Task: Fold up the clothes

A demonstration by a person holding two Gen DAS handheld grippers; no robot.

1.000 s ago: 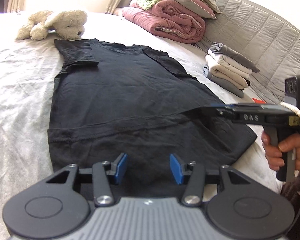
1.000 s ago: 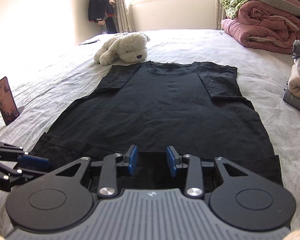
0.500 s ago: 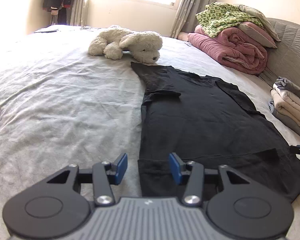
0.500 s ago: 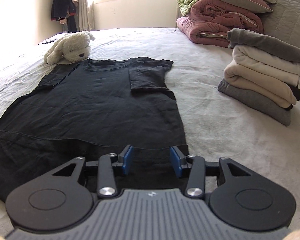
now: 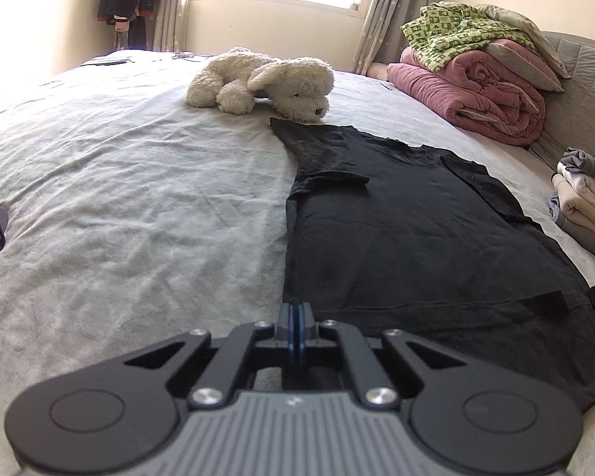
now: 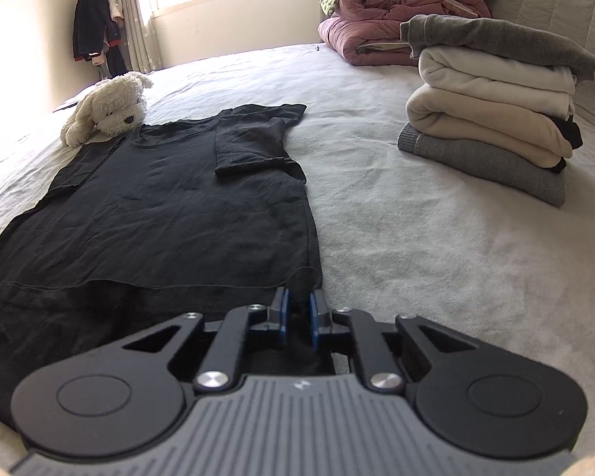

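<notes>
The black T-shirt (image 5: 408, 238) lies flat on the bed (image 5: 139, 198), sleeves tucked in. Each tool, left tool (image 5: 296, 319) and right tool (image 6: 297, 313), has just pinched closed on a near hem corner, likely ready to lift the hem toward the collar.

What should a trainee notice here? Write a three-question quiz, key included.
1. True or false: the stuffed dog lies on top of the folded stack.
2. Which colour is the topmost garment in the stack? A grey, B cream, C black.
3. Where on the black T-shirt do the left gripper and right gripper grip?

Key: 1 false, it lies by the shirt's collar end. 2 A. 3 the near corners, one each; both pairs of jaws have just been closing on the fabric.
</notes>
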